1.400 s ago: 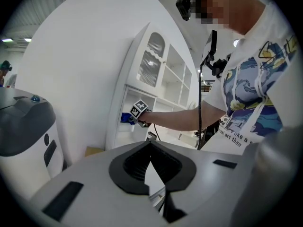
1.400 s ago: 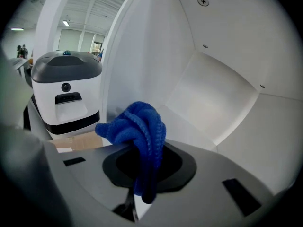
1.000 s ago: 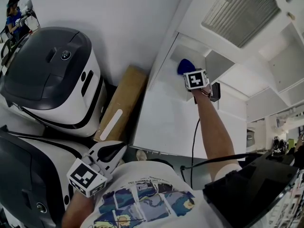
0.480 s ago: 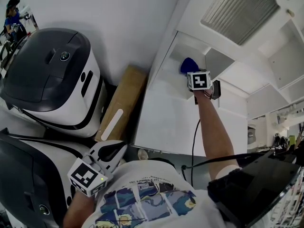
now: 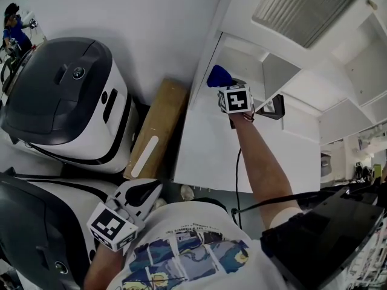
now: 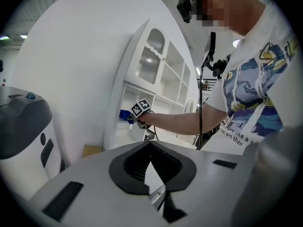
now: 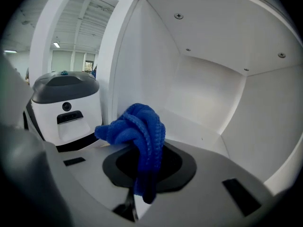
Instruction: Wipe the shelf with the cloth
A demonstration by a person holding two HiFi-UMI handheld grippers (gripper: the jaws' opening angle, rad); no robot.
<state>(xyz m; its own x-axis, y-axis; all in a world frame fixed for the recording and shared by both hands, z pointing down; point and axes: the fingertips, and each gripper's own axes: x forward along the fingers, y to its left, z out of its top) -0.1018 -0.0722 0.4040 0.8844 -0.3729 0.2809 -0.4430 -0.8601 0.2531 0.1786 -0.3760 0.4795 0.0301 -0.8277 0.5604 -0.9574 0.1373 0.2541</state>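
In the right gripper view, the right gripper (image 7: 142, 186) is clamped on the bunched blue cloth (image 7: 136, 129), which bulges out above its tips. That detail is lost in the head view, where only a blue tip shows past the marker cube at 1 o'clock.

The same close view opens the bare compartment to us. The shelf (image 7: 199, 126) runs away toward 2 o'clock, there are screws (image 7: 178, 16) in the panel overhead, and the back and right walls stand well apart from the cloth. The left upright stands just beside the cloth at 10 o'clock. We cannot tell whether the cloth touches the shelf.

The left gripper view gives the wider scene. We see the white cabinet (image 5: 242, 156) standing upright with an arched door (image 6: 151, 56) above the compartment, and the person's arm (image 6: 175, 119) reaches in from 3 o'clock to the compartment's left edge.

The left gripper (image 6: 152, 171) rides low at 7 o'clock in the head view, against the person's shirt. Its tips are drawn together on nothing.

Only the head view shows what lies on the floor. A cardboard box (image 5: 156, 128) leans beside the cabinet's left side. At 9 o'clock there is a black-and-white machine (image 5: 60, 95), and at 7 o'clock a second one (image 5: 36, 228). A cable (image 5: 237, 186) trails along the arm.
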